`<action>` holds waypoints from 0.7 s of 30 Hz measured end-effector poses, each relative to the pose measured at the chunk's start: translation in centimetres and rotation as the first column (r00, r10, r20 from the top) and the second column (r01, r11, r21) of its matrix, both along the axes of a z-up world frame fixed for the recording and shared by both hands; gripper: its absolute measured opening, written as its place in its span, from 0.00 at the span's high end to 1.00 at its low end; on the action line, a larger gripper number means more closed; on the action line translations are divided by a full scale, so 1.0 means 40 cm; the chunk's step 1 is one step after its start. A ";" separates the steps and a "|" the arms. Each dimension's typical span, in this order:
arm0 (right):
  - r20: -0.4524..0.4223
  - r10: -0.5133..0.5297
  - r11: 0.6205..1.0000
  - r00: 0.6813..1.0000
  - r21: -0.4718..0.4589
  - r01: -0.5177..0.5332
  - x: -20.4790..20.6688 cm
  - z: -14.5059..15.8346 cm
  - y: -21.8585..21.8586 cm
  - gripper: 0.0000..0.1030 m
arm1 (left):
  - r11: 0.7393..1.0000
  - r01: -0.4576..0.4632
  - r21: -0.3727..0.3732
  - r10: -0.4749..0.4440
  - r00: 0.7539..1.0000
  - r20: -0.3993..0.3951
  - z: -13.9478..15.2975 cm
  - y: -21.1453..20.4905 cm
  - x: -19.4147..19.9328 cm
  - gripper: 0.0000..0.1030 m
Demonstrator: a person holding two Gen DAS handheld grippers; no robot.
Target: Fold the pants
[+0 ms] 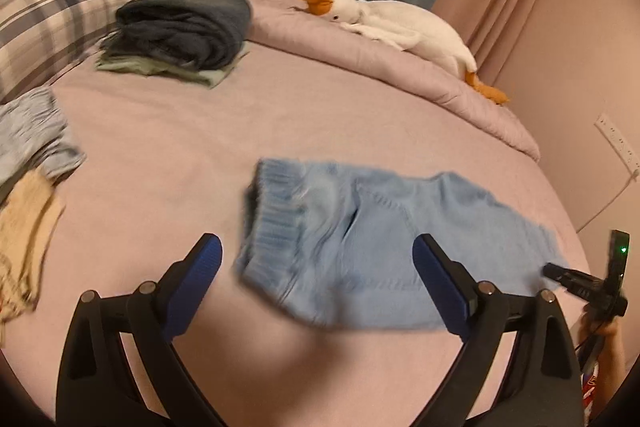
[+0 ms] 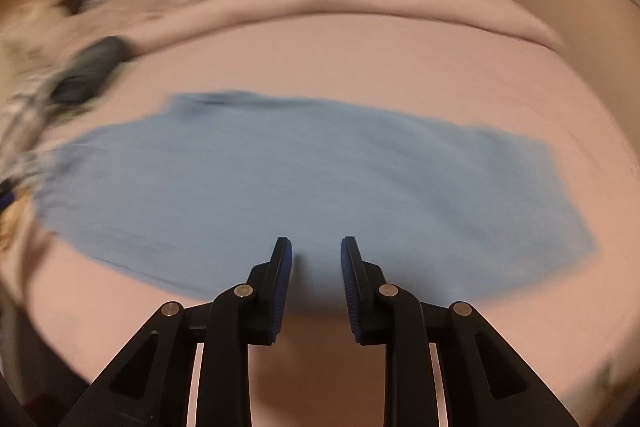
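left gripper point(image 1: 318, 259) spread, empty | right gripper point(image 2: 316, 259) slightly parted, empty | blue knit pants point(image 1: 360, 247) at 12 o'clock | risk: snagging knit, dragging fold askew

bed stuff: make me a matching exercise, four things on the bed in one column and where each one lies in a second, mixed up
Things
1. light blue pants
2. goose plush
3. dark folded blanket
4. plaid pillow

Places
A. far left edge of the bed
B. on a green folded cloth
C. flat on the sheet, nearest the left gripper
D. on the bunched duvet by the curtains

Pairs: 1-C, 2-D, 3-B, 4-A
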State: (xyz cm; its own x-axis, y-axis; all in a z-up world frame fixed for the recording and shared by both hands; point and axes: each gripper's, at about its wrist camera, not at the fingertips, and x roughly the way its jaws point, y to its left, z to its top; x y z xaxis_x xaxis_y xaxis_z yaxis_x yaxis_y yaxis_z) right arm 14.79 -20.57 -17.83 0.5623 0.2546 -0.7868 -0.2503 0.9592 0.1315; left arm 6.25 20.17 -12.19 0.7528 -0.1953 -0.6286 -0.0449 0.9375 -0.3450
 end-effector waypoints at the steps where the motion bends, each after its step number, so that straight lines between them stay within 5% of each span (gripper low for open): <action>1: 0.002 0.063 0.997 0.998 0.036 -0.063 0.016 0.000 0.057 0.77 | 1.000 0.012 0.000 -0.012 1.000 0.004 0.000 -0.015 0.019 0.07; 6: -0.032 0.292 0.941 0.956 0.191 -0.281 0.033 -0.056 0.312 0.77 | 0.995 0.066 0.069 -0.062 0.997 -0.052 -0.061 -0.083 0.102 0.06; 8: -0.131 0.368 0.926 0.921 0.145 -0.349 0.034 -0.132 0.381 0.73 | 0.992 0.049 0.119 -0.035 0.992 -0.120 -0.113 -0.079 0.124 0.06; 10: -0.087 0.418 0.907 0.904 0.085 -0.412 0.026 -0.117 0.402 0.67 | 0.982 0.030 0.184 -0.001 0.988 -0.154 -0.139 -0.065 0.127 0.05; 11: -0.143 0.444 0.896 0.884 0.092 -0.435 0.040 -0.106 0.402 0.67 | 0.993 0.029 0.118 -0.004 0.977 -0.211 -0.168 -0.035 0.133 0.04; 13: -0.245 0.459 0.886 0.854 0.201 -0.418 0.092 -0.089 0.382 0.67 | 1.000 0.004 0.027 0.001 0.981 -0.193 -0.175 0.010 0.124 0.05; 18: -0.151 0.303 0.906 0.941 0.351 -0.236 0.263 0.016 0.261 0.67 | 0.993 -0.054 0.109 0.058 0.998 -0.034 -0.071 0.016 0.059 0.06; 21: -0.154 0.268 0.910 0.951 0.364 -0.197 0.376 0.023 0.257 0.67 | 0.986 -0.008 0.168 0.000 0.999 0.049 0.000 -0.028 0.052 0.06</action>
